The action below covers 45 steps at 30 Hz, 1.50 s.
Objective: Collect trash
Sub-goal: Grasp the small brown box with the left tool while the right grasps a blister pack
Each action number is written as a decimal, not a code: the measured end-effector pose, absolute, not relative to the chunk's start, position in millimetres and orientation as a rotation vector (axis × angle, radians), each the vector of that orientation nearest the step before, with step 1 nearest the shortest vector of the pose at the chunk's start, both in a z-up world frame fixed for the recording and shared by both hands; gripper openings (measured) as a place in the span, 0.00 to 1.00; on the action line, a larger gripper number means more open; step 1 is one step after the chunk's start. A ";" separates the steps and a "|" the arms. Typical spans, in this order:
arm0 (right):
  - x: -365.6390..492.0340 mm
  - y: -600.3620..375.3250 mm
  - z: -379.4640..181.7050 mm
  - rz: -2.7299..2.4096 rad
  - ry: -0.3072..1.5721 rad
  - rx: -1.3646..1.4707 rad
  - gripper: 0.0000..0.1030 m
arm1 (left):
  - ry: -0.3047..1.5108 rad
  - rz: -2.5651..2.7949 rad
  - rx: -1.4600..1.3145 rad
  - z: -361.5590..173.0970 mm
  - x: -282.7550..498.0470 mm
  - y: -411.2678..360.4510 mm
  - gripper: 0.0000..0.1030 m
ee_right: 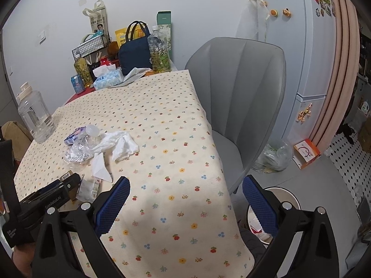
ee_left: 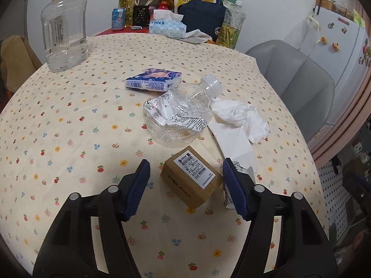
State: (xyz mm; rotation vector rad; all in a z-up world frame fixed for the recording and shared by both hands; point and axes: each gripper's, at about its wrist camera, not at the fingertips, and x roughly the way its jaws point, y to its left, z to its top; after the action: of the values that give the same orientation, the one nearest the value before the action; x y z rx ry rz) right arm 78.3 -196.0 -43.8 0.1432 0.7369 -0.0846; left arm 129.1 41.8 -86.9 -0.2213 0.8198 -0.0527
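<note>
A small brown cardboard box [ee_left: 192,177] with a white label lies on the flowered tablecloth [ee_left: 69,139], between the blue pads of my open left gripper [ee_left: 185,169]. Behind it lie a crushed clear plastic bottle [ee_left: 178,113], crumpled white tissue [ee_left: 238,118], a blue tissue packet [ee_left: 154,80] and a torn wrapper [ee_left: 231,185] by the right pad. My right gripper [ee_right: 185,190] is open and empty above the table's near right corner. The same bottle [ee_right: 78,148] and tissue [ee_right: 118,144] show at left there, and the left gripper's body [ee_right: 51,194] reaches in.
A big clear water jug [ee_left: 63,27] stands at the far left. Bottles, a tissue box [ee_left: 167,26] and a navy bag [ee_left: 201,14] crowd the far edge. A grey chair [ee_right: 238,88] stands right of the table. A white bin [ee_right: 273,213] sits on the floor below the right gripper.
</note>
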 end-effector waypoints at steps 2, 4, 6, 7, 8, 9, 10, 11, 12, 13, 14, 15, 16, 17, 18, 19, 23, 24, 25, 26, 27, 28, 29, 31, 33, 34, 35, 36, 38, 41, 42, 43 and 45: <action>78.7 -193.4 -44.3 -0.078 0.739 0.141 0.92 | 0.820 -0.040 -0.214 -84.7 128.2 42.6 0.53; 79.9 -189.0 -44.3 -0.067 0.740 0.136 0.93 | 0.805 -0.031 -0.220 -81.7 124.9 46.2 0.53; 81.1 -183.1 -43.6 -0.055 0.740 0.129 0.92 | 0.794 -0.018 -0.230 -77.8 122.3 52.3 0.53; 81.9 -180.0 -43.2 -0.047 0.740 0.126 0.93 | 0.788 -0.011 -0.230 -76.0 121.3 55.2 0.53; 83.1 -175.3 -42.9 -0.037 0.740 0.120 0.93 | 0.781 -0.002 -0.231 -73.9 119.9 58.5 0.53; 83.8 -172.3 -42.8 -0.029 0.741 0.117 0.92 | 0.775 0.004 -0.232 -72.2 118.9 61.8 0.53; 84.6 -168.5 -42.8 -0.020 0.742 0.113 0.92 | 0.771 0.011 -0.233 -70.9 117.9 64.7 0.53; 85.2 -164.6 -43.0 -0.011 0.743 0.108 0.92 | 0.767 0.018 -0.233 -69.7 116.8 67.5 0.53; 86.4 -159.0 -43.3 0.002 0.746 0.102 0.92 | 0.762 0.027 -0.234 -68.8 115.6 71.1 0.53; 87.4 -153.7 -43.9 0.014 0.749 0.096 0.92 | 0.759 0.036 -0.236 -68.2 114.6 75.0 0.53; 88.9 -147.2 -44.8 0.029 0.755 0.091 0.92 | 0.756 0.042 -0.237 -68.0 113.9 77.9 0.53; 89.8 -143.1 -45.5 0.039 0.759 0.088 0.92 | 0.754 0.052 -0.240 -67.8 112.6 82.4 0.53; 91.1 -137.4 -46.5 0.052 0.764 0.083 0.92 | 0.752 0.059 -0.243 -67.9 111.8 86.2 0.53; 92.1 -132.5 -47.1 0.061 0.767 0.079 0.92 | 0.751 0.069 -0.246 -68.1 110.5 91.0 0.53; 93.4 -125.9 -47.9 0.074 0.771 0.073 0.92 | 0.751 0.075 -0.248 -68.3 109.3 94.4 0.53; 94.5 -120.5 -48.4 0.086 0.773 0.069 0.92 | 0.750 0.083 -0.251 -68.5 108.4 98.3 0.53; 97.5 -102.3 -50.9 0.122 0.781 0.057 0.92 | 0.754 0.112 -0.258 -70.5 105.4 113.1 0.53; 98.7 -96.9 -52.1 0.133 0.785 0.056 0.92 | 0.755 0.117 -0.259 -71.0 104.6 115.8 0.53; 99.1 -93.3 -53.0 0.141 0.787 0.054 0.92 | 0.755 0.124 -0.260 -71.1 103.9 118.5 0.53; 100.0 -88.8 -54.4 0.150 0.791 0.051 0.92 | 0.754 0.131 -0.263 -71.2 102.9 122.0 0.53; 100.8 -85.3 -56.1 0.155 0.794 0.048 0.92 | 0.753 0.137 -0.266 -71.4 101.8 125.2 0.53; 102.1 -81.8 -58.0 0.162 0.799 0.043 0.92 | 0.752 0.144 -0.269 -71.9 100.7 128.4 0.53; 103.1 -78.2 -59.8 0.169 0.805 0.039 0.92 | 0.751 0.151 -0.271 -72.6 99.6 131.5 0.53; 105.4 -70.5 -63.6 0.183 0.816 0.030 0.92 | 0.756 0.163 -0.279 -75.4 98.0 139.5 0.53; 107.3 -62.3 -67.6 0.193 0.827 0.025 0.92 | 0.762 0.171 -0.281 -77.7 96.0 144.5 0.53; 108.1 -59.8 -69.1 0.195 0.830 0.023 0.92 | 0.763 0.174 -0.281 -78.3 95.3 146.8 0.53; 108.5 -56.6 -70.9 0.196 0.833 0.019 0.90 | 0.764 0.176 -0.283 -78.8 94.8 148.6 0.53; 108.8 -53.6 -72.8 0.198 0.837 0.012 0.89 | 0.765 0.178 -0.284 -79.2 94.4 150.2 0.53; 110.1 -49.0 -76.3 0.205 0.851 0.005 0.84 | 0.767 0.177 -0.285 -80.2 94.4 151.0 0.53; 112.9 -46.7 -81.1 0.224 0.875 0.009 0.57 | 0.766 0.172 -0.284 -80.3 95.1 149.6 0.53; 113.9 -46.4 -82.9 0.235 0.891 0.009 0.49 | 0.766 0.169 -0.285 -80.3 95.7 148.3 0.53; 114.6 -46.7 -84.4 0.245 0.907 0.009 0.33 | 0.766 0.166 -0.285 -80.2 96.0 147.1 0.53; 114.0 -48.7 -84.0 0.253 0.908 0.013 0.28 | 0.765 0.160 -0.284 -79.7 97.1 143.5 0.53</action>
State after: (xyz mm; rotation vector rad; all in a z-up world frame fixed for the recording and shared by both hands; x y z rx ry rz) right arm 114.0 -48.7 -84.0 0.0129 0.9080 0.2526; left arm 97.1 143.5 -79.7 -0.2844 0.7651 0.1595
